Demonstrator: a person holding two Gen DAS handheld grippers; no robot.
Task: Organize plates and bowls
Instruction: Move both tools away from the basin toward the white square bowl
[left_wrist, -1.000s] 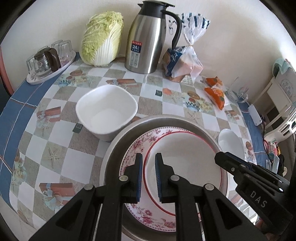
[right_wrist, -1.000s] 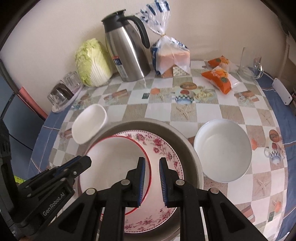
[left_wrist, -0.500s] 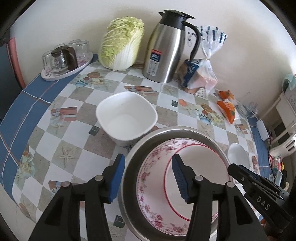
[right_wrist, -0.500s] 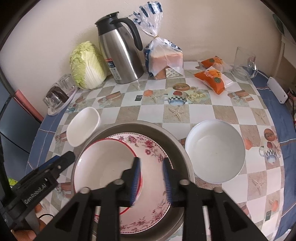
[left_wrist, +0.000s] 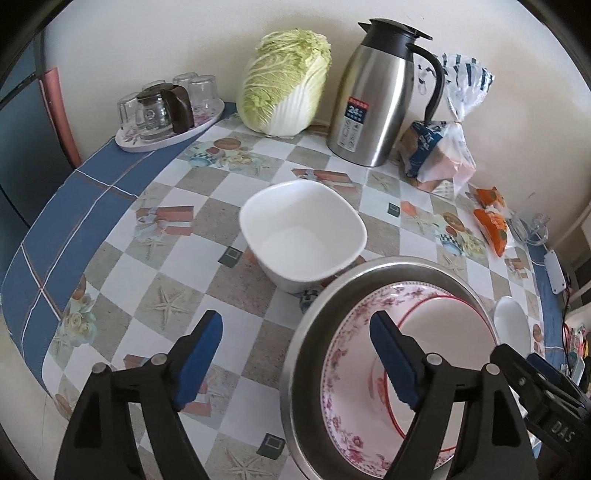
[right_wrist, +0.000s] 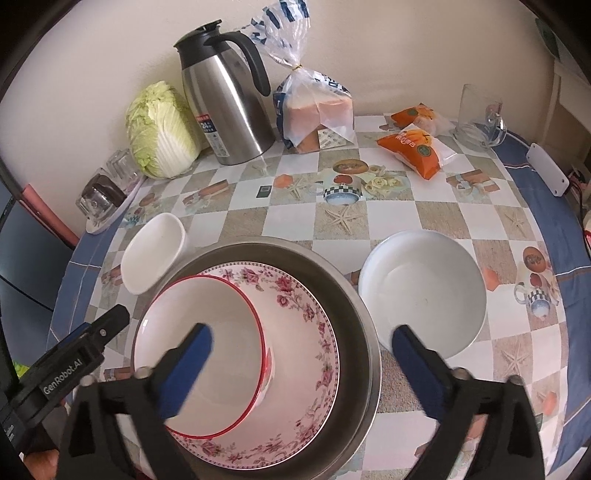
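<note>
Above the steel basin (right_wrist: 369, 332), both tools, left (left_wrist: 295, 360) and right (right_wrist: 303, 369), are spreading, nothing between them; next grab should pinch one bowl rim squarely.

black left gripper (left_wrist: 297, 354), blue pads (left_wrist: 201, 354), silver screws, white lettering

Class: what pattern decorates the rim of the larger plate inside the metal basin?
Pink flowers on the plate; right wrist view.

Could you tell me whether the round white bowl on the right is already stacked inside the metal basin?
No, the round white bowl sits on the tablecloth beside the metal basin, not inside it.
</note>
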